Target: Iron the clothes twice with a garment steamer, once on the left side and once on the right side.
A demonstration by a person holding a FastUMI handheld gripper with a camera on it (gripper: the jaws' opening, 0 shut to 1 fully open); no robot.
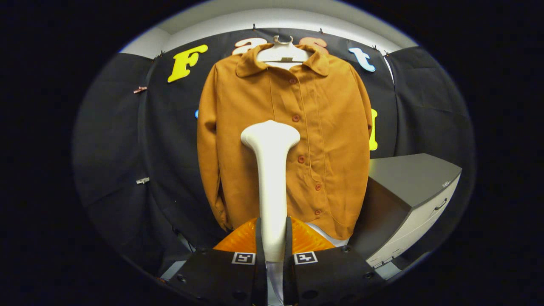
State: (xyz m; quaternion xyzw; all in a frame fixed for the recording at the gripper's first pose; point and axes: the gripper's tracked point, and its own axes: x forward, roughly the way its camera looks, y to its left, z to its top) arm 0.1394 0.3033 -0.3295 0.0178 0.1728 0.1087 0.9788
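The gripper [272, 238] is holding the garment steamer [271, 170] by its white handle; both fingers are pressing on the handle, one from 9 o'clock and one from 3 o'clock, the jaws standing narrow around it. The steamer's long axis is running from 6 to 12 o'clock, straight out from between the fingers; its wide head is sitting at the far end, facing the orange jacket [284, 140]. The jacket is hanging buttoned on a white hanger [282, 52] against the booth wall, beyond the steamer head; whether the head is touching the cloth is hard to tell. The steamer is covering part of the jacket's front left of the button row; the lower handle is disappearing between the fingers. A grey cabinet [408, 191] is standing at 3 o'clock of the jacket's hem.
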